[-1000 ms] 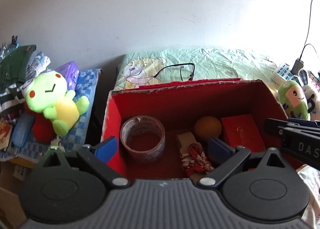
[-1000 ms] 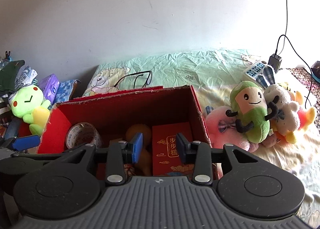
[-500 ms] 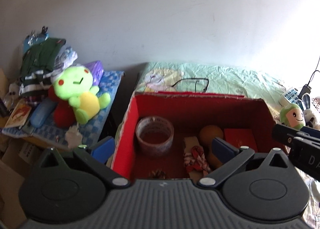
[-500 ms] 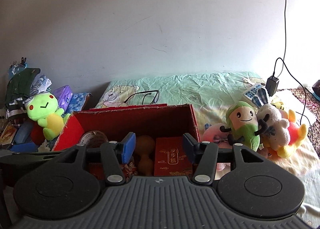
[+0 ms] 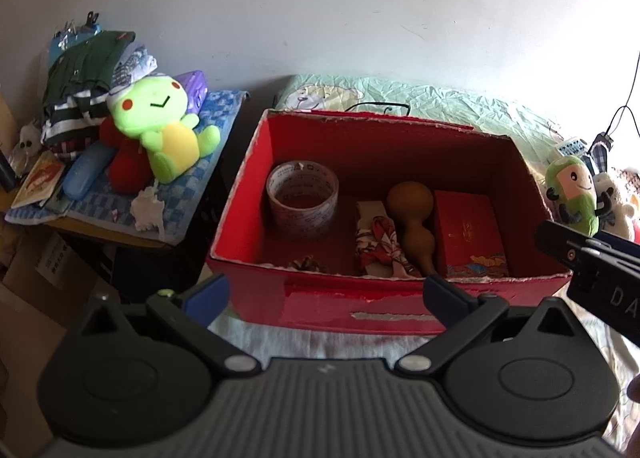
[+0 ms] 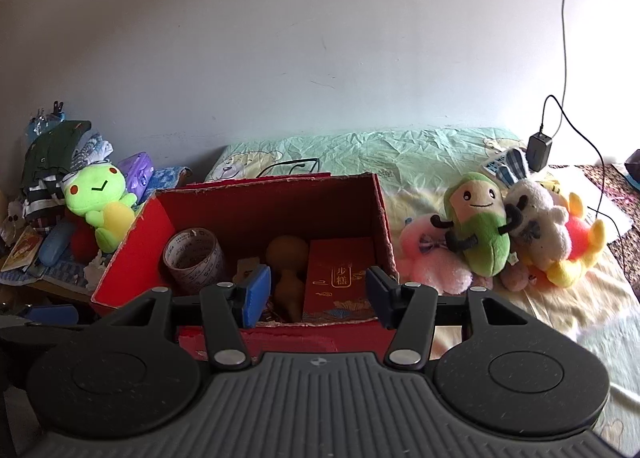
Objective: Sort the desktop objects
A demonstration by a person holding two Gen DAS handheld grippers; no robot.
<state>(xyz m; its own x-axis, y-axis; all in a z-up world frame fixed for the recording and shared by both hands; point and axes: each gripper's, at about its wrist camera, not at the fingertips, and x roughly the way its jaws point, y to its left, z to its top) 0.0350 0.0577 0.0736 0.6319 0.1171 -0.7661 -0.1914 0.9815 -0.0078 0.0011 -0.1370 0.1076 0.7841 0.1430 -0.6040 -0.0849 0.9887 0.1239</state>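
Left claw: your left gripper point(image 5: 326, 292) pointed steeply down, jaws spread wide with nothing between them, just in front of the near wall of the red box point(image 5: 360, 306).
Right claw: your right gripper point(image 6: 316, 294) pointed down less steeply; its jaws had just been opening and stood wide, empty, over the near edge of the box.
Box contents: ahead of the left claw lay a tape roll point(image 5: 303, 200), a patterned cloth bundle point(image 5: 380, 244), a brown gourd point(image 5: 414, 218) and a red packet point(image 5: 468, 234).
Beside: a green frog plush point(image 5: 160, 126) sat far left of the left claw; plush toys point(image 6: 500, 234) sat right of the right claw.
Hard to see: a small dark thing point(image 5: 308, 263) at the near wall of the box, I could not tell what. Glasses point(image 5: 380, 108) behind the box were half hidden.
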